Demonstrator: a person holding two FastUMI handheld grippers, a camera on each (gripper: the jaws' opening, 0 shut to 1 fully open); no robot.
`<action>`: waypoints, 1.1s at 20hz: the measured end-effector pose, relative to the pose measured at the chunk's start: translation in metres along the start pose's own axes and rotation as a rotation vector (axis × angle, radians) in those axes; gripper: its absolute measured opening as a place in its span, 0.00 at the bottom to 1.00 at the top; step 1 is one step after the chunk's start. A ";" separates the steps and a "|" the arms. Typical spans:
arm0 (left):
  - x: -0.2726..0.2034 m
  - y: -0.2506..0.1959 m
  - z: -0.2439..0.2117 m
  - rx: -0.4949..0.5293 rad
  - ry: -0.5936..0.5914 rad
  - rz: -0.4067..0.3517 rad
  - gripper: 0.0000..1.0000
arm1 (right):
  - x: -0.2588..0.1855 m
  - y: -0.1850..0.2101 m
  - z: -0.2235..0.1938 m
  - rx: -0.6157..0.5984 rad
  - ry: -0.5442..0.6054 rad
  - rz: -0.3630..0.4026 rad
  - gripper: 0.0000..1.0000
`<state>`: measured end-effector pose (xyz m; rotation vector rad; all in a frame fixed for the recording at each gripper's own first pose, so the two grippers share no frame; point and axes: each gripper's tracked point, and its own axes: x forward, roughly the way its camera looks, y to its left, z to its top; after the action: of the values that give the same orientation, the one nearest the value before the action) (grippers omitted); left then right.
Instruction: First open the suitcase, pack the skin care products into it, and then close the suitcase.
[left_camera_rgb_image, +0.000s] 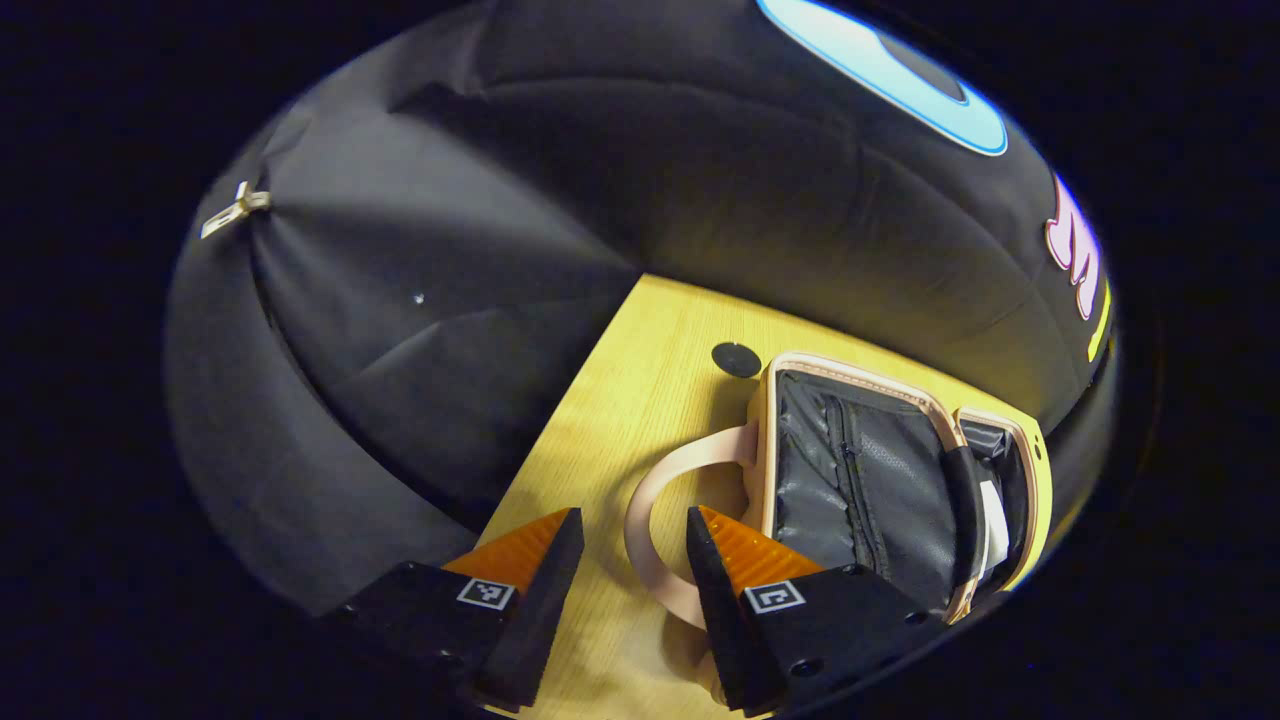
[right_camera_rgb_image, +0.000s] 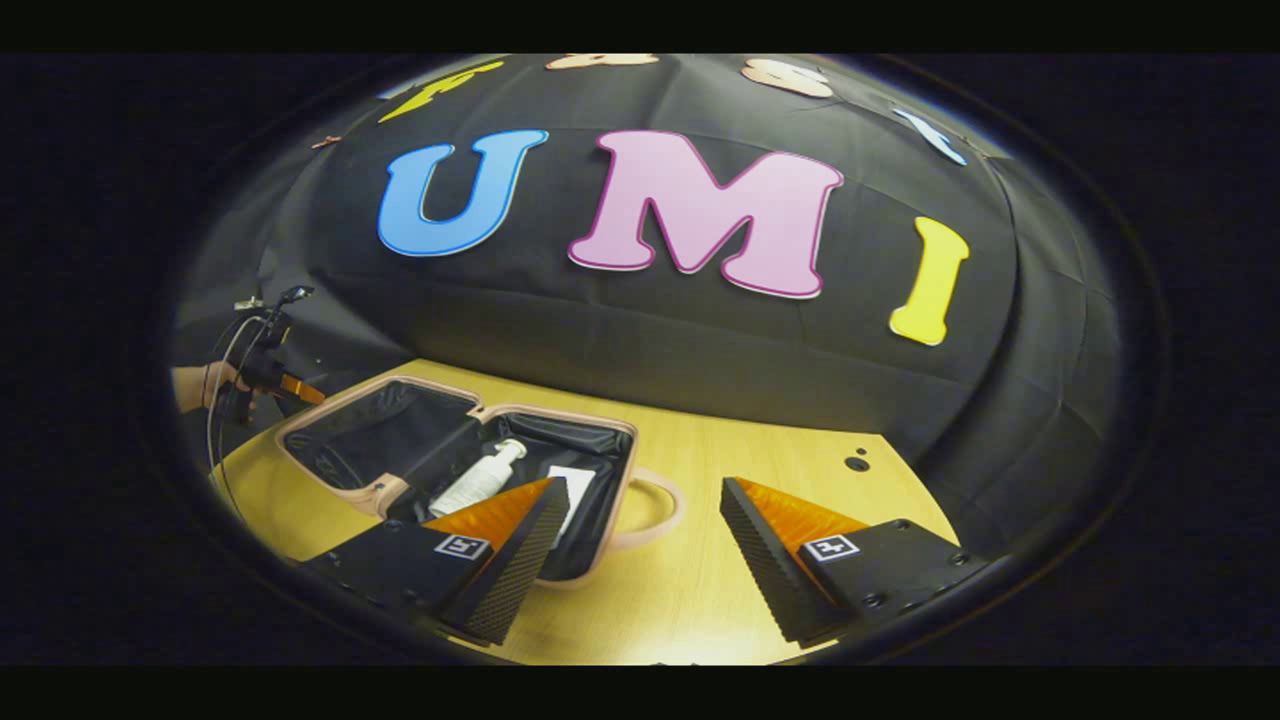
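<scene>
A small pink suitcase (right_camera_rgb_image: 330, 413) lies open on the wooden table (right_camera_rgb_image: 720, 450), black lining showing in both halves. In its near half lie a white pump bottle (right_camera_rgb_image: 478, 479) and a flat white item (right_camera_rgb_image: 573, 487). My right gripper (right_camera_rgb_image: 645, 490) hovers open just above the table by the suitcase handle (right_camera_rgb_image: 668, 508), holding nothing. In the left gripper view the suitcase (left_camera_rgb_image: 860, 480) lies to the right, its handle loop (left_camera_rgb_image: 650, 510) between and below the fingers of my open left gripper (left_camera_rgb_image: 635, 520). That gripper (right_camera_rgb_image: 290, 388) shows far left in the right gripper view, held by a hand (right_camera_rgb_image: 200, 385).
A small black round disc (left_camera_rgb_image: 736, 359) sits on the table beyond the suitcase; the disc (right_camera_rgb_image: 857, 463) also appears at the far right of the right gripper view. Black cloth walls close in behind and beside the table. The table edge (left_camera_rgb_image: 540, 430) runs to the left of my left gripper.
</scene>
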<state>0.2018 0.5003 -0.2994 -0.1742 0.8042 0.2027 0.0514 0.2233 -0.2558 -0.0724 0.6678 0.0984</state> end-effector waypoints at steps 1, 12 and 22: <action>0.005 0.000 -0.002 -0.003 0.034 -0.010 0.65 | -0.003 -0.001 -0.010 0.012 0.019 -0.007 0.97; 0.034 -0.005 -0.030 0.030 0.230 -0.016 0.42 | -0.026 -0.035 -0.025 0.057 0.022 -0.067 0.97; -0.030 -0.020 0.034 0.048 0.015 0.011 0.14 | -0.033 -0.055 -0.029 0.060 0.019 -0.064 0.97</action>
<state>0.2102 0.4858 -0.2526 -0.1262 0.8247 0.1920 0.0138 0.1638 -0.2560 -0.0372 0.6862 0.0159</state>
